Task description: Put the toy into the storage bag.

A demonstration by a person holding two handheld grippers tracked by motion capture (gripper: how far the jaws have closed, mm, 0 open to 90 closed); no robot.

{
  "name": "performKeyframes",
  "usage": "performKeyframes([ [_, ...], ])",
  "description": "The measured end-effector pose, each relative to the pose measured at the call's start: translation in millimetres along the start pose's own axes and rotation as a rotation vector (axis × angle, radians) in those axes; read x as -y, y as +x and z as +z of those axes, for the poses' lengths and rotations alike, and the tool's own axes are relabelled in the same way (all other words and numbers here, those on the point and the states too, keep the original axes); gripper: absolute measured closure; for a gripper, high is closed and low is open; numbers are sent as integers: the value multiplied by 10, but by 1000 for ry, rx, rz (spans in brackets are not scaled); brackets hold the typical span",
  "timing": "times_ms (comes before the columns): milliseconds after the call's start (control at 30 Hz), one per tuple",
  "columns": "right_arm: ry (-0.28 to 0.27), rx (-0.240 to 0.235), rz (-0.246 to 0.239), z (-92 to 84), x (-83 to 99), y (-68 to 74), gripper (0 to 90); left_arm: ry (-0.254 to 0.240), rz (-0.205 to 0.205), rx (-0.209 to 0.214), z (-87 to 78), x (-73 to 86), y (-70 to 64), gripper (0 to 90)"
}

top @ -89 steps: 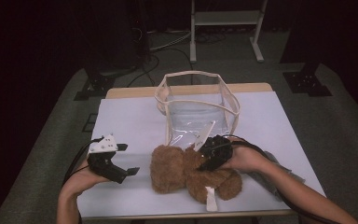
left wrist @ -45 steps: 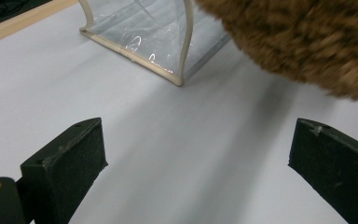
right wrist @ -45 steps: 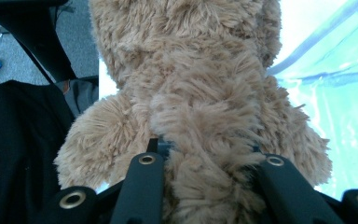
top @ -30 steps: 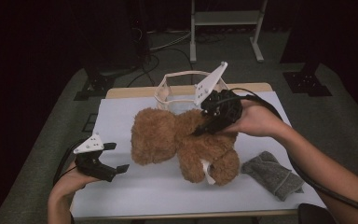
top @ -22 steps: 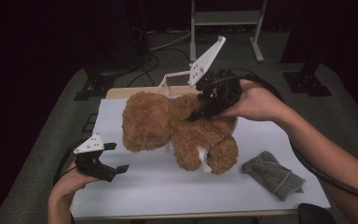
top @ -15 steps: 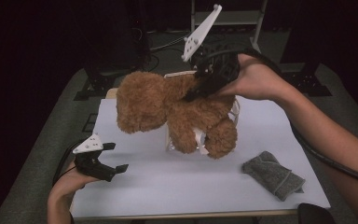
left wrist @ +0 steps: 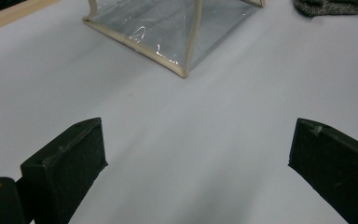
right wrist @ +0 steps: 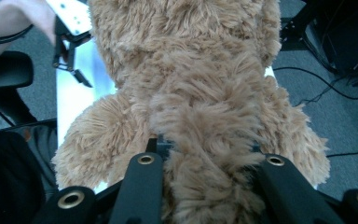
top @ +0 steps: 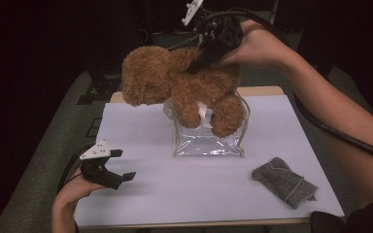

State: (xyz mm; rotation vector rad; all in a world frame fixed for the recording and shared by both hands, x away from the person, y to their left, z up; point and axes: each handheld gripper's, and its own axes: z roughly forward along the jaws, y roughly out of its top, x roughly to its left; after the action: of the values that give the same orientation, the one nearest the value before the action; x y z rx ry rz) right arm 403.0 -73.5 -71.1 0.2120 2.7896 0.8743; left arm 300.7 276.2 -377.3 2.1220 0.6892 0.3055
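Observation:
A brown teddy bear (top: pixel 184 87) hangs in the air over the clear plastic bag (top: pixel 206 138), its legs dipping toward the bag's open top. My right gripper (top: pixel 194 65) is shut on the bear's back. In the right gripper view the fur (right wrist: pixel 200 116) bulges between the two black jaws. My left gripper (top: pixel 121 165) rests open near the table's front left corner, nothing between its pads (left wrist: pixel 70 163). The bag's near corner (left wrist: pixel 182 70) stands ahead of them.
A grey knitted cloth (top: pixel 284 182) lies on the white table (top: pixel 141 145) at the front right. The wooden far edge of the table (top: pixel 262 91) runs behind the bag. Dark floor and cables surround the table.
My right gripper has lifted the bear off the table and carried it back over the bag. The left gripper has stayed where it was.

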Motion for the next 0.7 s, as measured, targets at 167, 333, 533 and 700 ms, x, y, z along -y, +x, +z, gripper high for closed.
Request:
performKeyframes([
  [167,20,10,17,71,-67,-205,709,-5,-7,-4,-1,15,9,28],
  [333,18,12,40,151,-101,-398,710,-3,-9,0,11,21,6,28],
  [533,22,19,53,233,-120,-627,709,6,-10,2,20,36,7,28],
  [700,39,27,77,319,-87,-798,709,7,-21,-7,1,61,15,28],
])
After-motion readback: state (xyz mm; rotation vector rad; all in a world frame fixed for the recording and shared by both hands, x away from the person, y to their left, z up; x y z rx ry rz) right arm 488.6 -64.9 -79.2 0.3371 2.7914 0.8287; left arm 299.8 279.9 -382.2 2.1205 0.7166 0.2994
